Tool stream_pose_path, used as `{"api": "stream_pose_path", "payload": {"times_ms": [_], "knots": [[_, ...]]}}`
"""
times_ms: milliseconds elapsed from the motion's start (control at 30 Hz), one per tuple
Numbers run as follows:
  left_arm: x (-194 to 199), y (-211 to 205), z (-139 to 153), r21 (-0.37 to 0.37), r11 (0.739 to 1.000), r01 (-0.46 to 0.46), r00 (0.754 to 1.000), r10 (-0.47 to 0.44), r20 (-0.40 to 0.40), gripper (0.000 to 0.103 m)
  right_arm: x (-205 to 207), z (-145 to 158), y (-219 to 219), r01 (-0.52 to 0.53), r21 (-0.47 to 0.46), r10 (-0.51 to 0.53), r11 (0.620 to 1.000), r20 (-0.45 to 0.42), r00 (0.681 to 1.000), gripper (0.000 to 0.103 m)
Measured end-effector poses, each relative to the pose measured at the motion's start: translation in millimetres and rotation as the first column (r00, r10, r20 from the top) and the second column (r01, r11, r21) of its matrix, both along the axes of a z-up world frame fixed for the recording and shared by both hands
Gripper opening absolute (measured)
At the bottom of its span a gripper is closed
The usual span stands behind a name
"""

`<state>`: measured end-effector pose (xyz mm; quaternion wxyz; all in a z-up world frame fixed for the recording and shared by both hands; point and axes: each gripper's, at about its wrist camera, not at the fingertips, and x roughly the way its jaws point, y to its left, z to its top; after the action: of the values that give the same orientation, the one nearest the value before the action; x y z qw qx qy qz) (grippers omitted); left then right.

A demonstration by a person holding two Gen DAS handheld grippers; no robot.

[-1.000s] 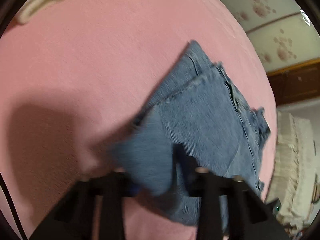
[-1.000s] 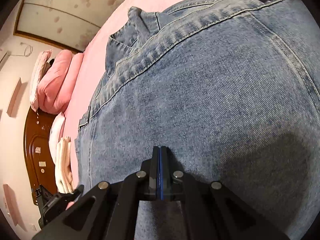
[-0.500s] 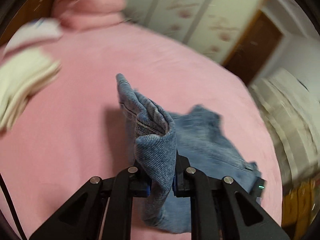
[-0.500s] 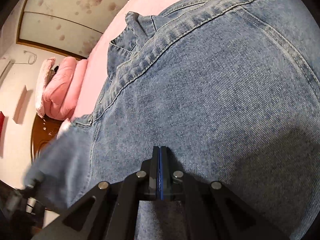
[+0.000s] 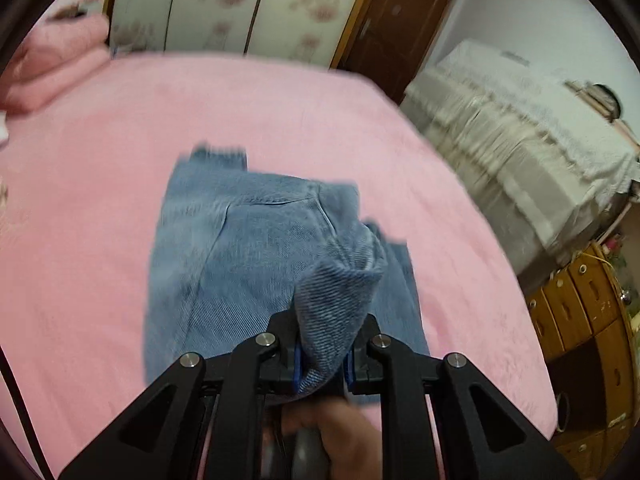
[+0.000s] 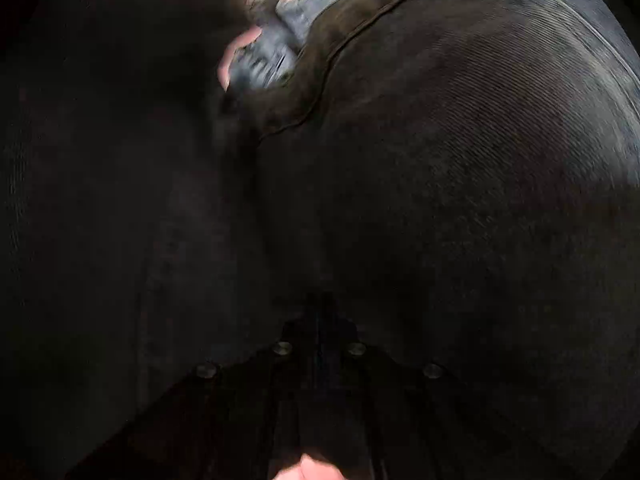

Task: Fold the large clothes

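Observation:
Blue jeans [image 5: 248,248] lie partly folded on the pink bed [image 5: 100,152]. My left gripper [image 5: 322,356] is shut on a bunched fold of the jeans and holds it above the rest of the denim. In the right wrist view the jeans [image 6: 460,140] fill the frame, dark under a layer of cloth, with the waistband seam at the upper middle. My right gripper [image 6: 320,320] is shut, its fingers pressed together against the denim; I see no cloth between them.
A pink quilt [image 5: 52,60] is stacked at the bed's far left. A cloth-covered piece of furniture [image 5: 520,128] and a wooden drawer cabinet [image 5: 580,312] stand beyond the bed's right edge. Wardrobe doors [image 5: 240,4] and a brown door [image 5: 396,20] are behind.
My left gripper closed on a jeans fold, lifted it and carried it over the rest of the jeans. That cloth now covers the right wrist view, which has gone dark. The right gripper stayed shut.

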<state>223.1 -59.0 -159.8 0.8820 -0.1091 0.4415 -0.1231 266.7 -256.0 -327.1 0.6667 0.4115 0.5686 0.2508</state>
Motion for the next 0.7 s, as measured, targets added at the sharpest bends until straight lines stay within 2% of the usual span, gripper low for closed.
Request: {"api": "stream_pose_path", "payload": {"times_ms": [133, 233, 300, 400, 467, 500, 533, 633, 700], "knots": [[4.3, -22.4, 4.1, 0.104, 0.995, -0.009, 0.999, 0.005, 0.036, 0.012, 5.6, 2.7, -10.2, -0.079, -0.002, 0.079, 0.997, -0.037, 0.996, 0.000], [11.6, -38.4, 13.7, 0.107, 0.994, -0.013, 0.998, 0.007, 0.056, 0.012, 24.4, 18.7, -35.1, -0.095, -0.073, 0.090, 0.993, -0.059, 0.994, 0.000], [11.4, -47.3, 19.5, 0.103, 0.995, -0.012, 0.996, 0.003, 0.084, 0.012, 43.6, 38.3, -69.8, -0.039, -0.067, 0.039, 0.997, -0.006, 0.999, 0.005], [3.6, -74.4, 22.1, 0.152, 0.988, 0.006, 0.990, -0.027, 0.138, 0.012, 67.5, 72.1, -127.2, 0.067, -0.094, -0.057, 0.993, 0.101, 0.993, 0.005], [4.6, -91.8, 17.0, 0.134, 0.991, 0.023, 0.991, -0.041, 0.131, 0.013, 76.6, 93.5, -161.3, 0.106, -0.176, -0.077, 0.979, 0.168, 0.983, 0.005], [3.9, -97.0, 13.5, 0.111, 0.993, 0.031, 0.992, -0.044, 0.121, 0.013, 77.3, 103.5, -180.5, 0.116, -0.238, -0.069, 0.964, 0.197, 0.978, 0.005], [4.7, -102.7, 8.1, 0.093, 0.995, 0.043, 0.993, -0.053, 0.110, 0.013, 74.6, 106.9, -193.9, 0.122, -0.259, -0.069, 0.958, 0.205, 0.976, 0.005], [2.4, -128.1, -23.8, 0.105, 0.990, 0.096, 0.993, -0.102, 0.055, 0.014, 56.2, 102.1, -231.1, 0.170, -0.250, -0.127, 0.953, 0.180, 0.975, 0.005], [2.7, -146.2, -62.5, 0.170, 0.974, 0.151, 0.986, -0.135, -0.102, 0.018, 40.1, 94.3, -251.7, 0.208, -0.265, -0.173, 0.941, 0.150, 0.973, 0.006]]}}
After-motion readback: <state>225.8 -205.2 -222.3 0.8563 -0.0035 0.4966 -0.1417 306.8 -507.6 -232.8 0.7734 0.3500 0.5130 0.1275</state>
